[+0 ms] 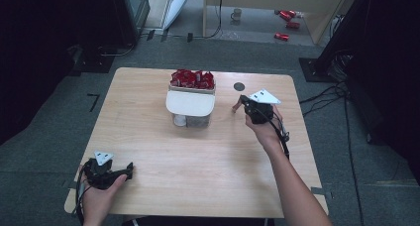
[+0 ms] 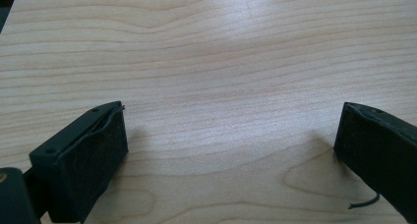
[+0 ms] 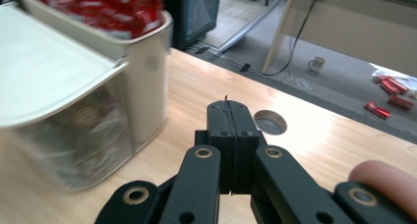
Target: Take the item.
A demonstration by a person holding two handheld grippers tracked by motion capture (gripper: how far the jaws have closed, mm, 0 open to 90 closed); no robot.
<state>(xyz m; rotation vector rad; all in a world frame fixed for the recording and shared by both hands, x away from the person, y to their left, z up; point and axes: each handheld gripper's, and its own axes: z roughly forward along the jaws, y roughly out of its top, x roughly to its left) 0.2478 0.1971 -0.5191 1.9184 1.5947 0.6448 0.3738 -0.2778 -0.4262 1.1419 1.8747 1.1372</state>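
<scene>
Currently idle: both grippers empty, container untouched.
Left gripper (image 1: 130,169) rests spread wide at the counter's (image 1: 208,176) near edge; right gripper (image 3: 231,118), pressed closed on nothing, hangs just beside the white container (image 1: 190,107) of red packets (image 1: 192,79), presumably readying an approach.

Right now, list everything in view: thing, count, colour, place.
table: one, light wood, centre.
box: one, clear with white lid, far middle of the table.
packets in box: a heap, red, on top at the box's far side.
hole: one, dark, right of the box.
mug: one, pale, floor beyond the table.
packets on floor: several, red, right of the mug.
left gripper: black, open, near-left corner.
right gripper: black, shut, right of the box.
</scene>
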